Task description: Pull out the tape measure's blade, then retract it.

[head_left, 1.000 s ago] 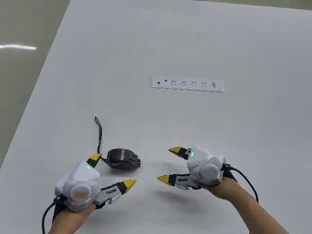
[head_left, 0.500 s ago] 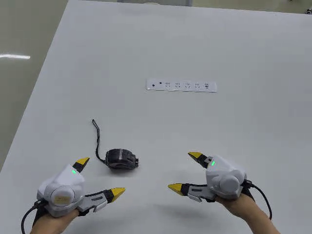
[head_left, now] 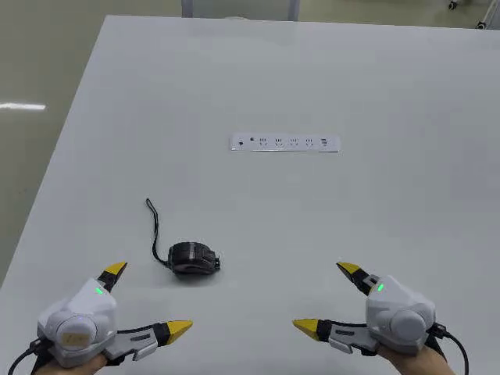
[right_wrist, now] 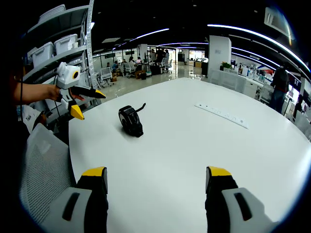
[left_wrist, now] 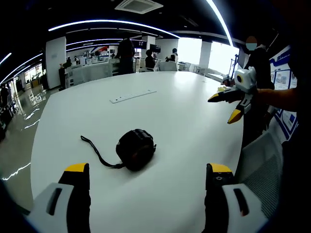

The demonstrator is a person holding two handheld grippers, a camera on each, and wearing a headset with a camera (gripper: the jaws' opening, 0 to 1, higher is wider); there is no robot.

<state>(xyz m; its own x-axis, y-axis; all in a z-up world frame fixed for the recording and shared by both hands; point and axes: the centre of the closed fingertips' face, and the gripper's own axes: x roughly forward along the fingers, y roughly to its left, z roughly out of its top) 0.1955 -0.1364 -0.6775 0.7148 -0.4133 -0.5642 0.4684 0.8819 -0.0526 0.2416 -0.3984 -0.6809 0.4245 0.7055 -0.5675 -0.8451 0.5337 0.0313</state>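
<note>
A black tape measure lies on the white table with its thin black strap trailing away from me; its blade is wound in. It also sits in the left gripper view, tape measure, and the right gripper view, tape measure. My left gripper is open at the near left, a short way in front of the tape measure. My right gripper is open at the near right, well apart from it. Neither holds anything.
A white power strip lies flat further back on the table. The table's left edge drops to a grey floor. Shelves with bins and a mesh chair stand beyond the near edge.
Both grippers have drawn back toward me and spread apart, away from the tape measure. The tape measure has not moved on the table; the head camera has shifted.
</note>
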